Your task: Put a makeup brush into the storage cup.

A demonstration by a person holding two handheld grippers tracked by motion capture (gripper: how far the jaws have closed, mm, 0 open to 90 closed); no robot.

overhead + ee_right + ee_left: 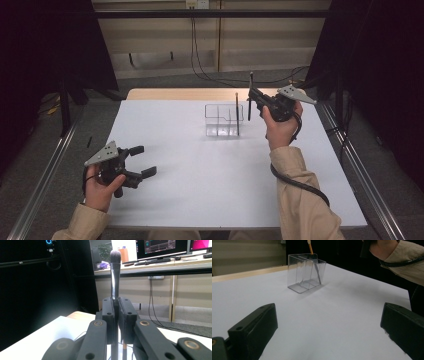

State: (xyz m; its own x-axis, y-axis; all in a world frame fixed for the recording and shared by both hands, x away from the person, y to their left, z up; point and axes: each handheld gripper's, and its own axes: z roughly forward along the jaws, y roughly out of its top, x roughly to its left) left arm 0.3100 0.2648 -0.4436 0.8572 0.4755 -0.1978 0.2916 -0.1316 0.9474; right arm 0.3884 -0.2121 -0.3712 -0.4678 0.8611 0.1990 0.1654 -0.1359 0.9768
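A white table point(200, 175) stands in a dark-curtained bay, with a strip of pale wood along its far edge, grey floor around it and cables trailing down the back wall at twelve o'clock. Toward the far middle of the table, at about one o'clock from its centre, sits a clear plastic organizer point(223, 120) with inner dividers; a thin brush with an orange-tipped handle point(237, 114) stands upright in its right-hand compartment, rising above the rim. In the left gripper view the same organizer point(305, 272) is seen ahead at twelve o'clock with that handle point(310, 247) poking out of its top. The right gripper point(251, 97) is raised just to the right of the organizer, at about three o'clock from it, and its jaws are clamped on a makeup brush point(250, 95) held upright; in the high view the brush reads as a dark vertical stick apart from the organizer. The right gripper view shows the jaws pressed together around the shiny metal ferrule, with the dark bristle head point(115, 255) pointing up at twelve o'clock in front of a desk with monitors. The left gripper point(142, 161) rests low near the table's left front, at about eight o'clock from the centre, well apart from the organizer; its jaws stand wide apart and grasp nothing, bare tabletop lying between them in its own view.
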